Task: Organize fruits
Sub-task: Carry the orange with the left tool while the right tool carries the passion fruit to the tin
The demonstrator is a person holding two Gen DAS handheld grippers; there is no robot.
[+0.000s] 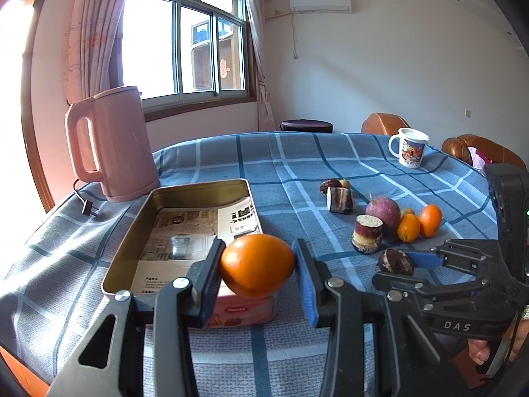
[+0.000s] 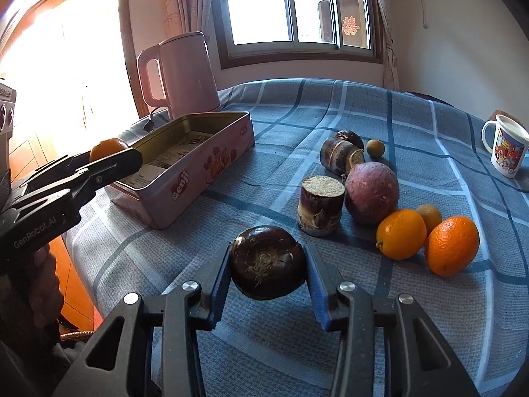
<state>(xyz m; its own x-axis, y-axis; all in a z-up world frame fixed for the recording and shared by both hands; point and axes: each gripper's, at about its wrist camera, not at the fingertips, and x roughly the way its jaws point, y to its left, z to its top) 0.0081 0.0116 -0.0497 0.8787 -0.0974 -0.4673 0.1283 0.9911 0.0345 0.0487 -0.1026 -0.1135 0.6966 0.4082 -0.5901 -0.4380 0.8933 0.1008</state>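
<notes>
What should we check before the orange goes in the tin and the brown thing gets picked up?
1. Left gripper shut on the orange: ok.
2. Orange lifted off the tablecloth: ok.
3. Pink tin open, with room inside; only papers show: ok.
4. Orange over the tin's opening: not ok; it hangs at the near end.
5. Right gripper around the dark chestnut, pads touching both sides: ok; firmness cannot tell.
6. Nearby sugarcane piece clear of the right gripper: ok.

The left gripper (image 1: 257, 266) clamps an orange (image 1: 257, 265) above the open tin's (image 1: 139, 225) near end; the right gripper (image 1: 401, 266) grips a dark chestnut (image 1: 393, 261).
</notes>
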